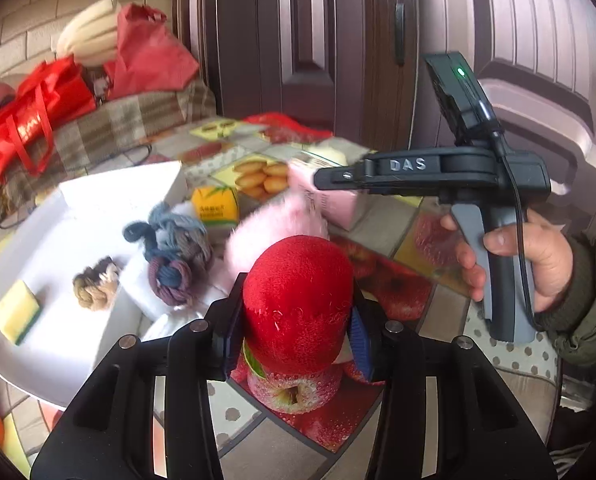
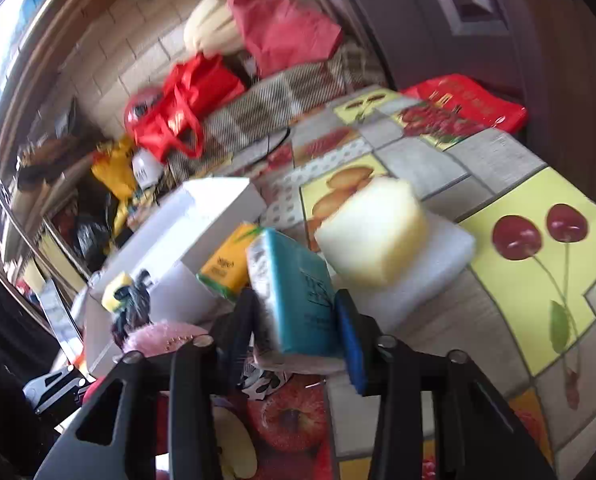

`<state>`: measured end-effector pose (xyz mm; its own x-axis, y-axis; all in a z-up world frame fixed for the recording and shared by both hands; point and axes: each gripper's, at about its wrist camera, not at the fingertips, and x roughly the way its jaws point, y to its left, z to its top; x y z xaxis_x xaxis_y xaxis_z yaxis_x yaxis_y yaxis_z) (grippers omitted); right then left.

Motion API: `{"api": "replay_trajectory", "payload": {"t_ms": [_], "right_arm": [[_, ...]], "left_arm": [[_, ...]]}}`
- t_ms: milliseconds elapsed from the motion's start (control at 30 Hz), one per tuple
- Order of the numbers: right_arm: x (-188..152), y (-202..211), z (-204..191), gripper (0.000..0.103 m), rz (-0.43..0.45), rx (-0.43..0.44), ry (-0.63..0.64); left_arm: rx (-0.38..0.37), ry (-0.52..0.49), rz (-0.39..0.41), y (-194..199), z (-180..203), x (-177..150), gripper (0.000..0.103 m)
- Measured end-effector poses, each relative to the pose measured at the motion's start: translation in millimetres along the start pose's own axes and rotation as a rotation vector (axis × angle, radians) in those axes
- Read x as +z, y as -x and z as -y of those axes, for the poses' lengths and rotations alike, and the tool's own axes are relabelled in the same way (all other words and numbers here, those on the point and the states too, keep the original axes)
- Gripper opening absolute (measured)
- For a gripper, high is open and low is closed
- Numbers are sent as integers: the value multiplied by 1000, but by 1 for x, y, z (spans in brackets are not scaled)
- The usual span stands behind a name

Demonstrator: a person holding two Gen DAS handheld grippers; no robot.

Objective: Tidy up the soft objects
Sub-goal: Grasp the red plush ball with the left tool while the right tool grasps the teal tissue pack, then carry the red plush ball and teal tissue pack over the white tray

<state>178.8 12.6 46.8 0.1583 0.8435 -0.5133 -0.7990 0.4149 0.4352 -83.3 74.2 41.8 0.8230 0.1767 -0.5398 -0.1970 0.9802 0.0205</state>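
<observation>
Two grippers, each pinching one soft thing over the fruit-print tabletop (image 2: 498,152).

Nearest, the left gripper (image 1: 295,336) presses its blue pads into one red plush piece (image 1: 298,300), held just above the printed apples; the right gripper (image 2: 298,336) is clamped on one teal tissue pack (image 2: 298,296), blurred in that view, so its print cannot be read. Just beyond the red plush lies one pink fluffy item (image 1: 265,236). To the left, the white tray (image 1: 57,240) holds one yellow-green sponge (image 1: 17,312), one small tan yarn bundle (image 1: 95,284) and, as far as the blur allows, two blue-grey yarn skeins (image 1: 173,248). Farther on stand one yellow tissue pack (image 2: 225,268) and one pale yellow sponge block (image 2: 372,232) resting on a white foam pad (image 2: 430,272). At the back sit three red bags (image 2: 185,104).
</observation>
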Motion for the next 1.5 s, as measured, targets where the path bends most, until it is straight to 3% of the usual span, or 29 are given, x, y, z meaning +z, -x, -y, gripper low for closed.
{"api": "replay_trajectory", "payload": {"t_ms": [167, 367, 733, 1500], "right_arm": [[-6, 32, -1, 35, 117, 10, -7], [-15, 57, -1, 35, 197, 79, -67], [-26, 61, -35, 35, 231, 106, 27], [-37, 62, -74, 35, 296, 46, 184]], "left_arm": [[40, 14, 99, 20, -3, -2, 43], [68, 58, 134, 29, -12, -3, 43], [111, 95, 157, 34, -19, -5, 44], [144, 103, 213, 45, -22, -6, 44]]}}
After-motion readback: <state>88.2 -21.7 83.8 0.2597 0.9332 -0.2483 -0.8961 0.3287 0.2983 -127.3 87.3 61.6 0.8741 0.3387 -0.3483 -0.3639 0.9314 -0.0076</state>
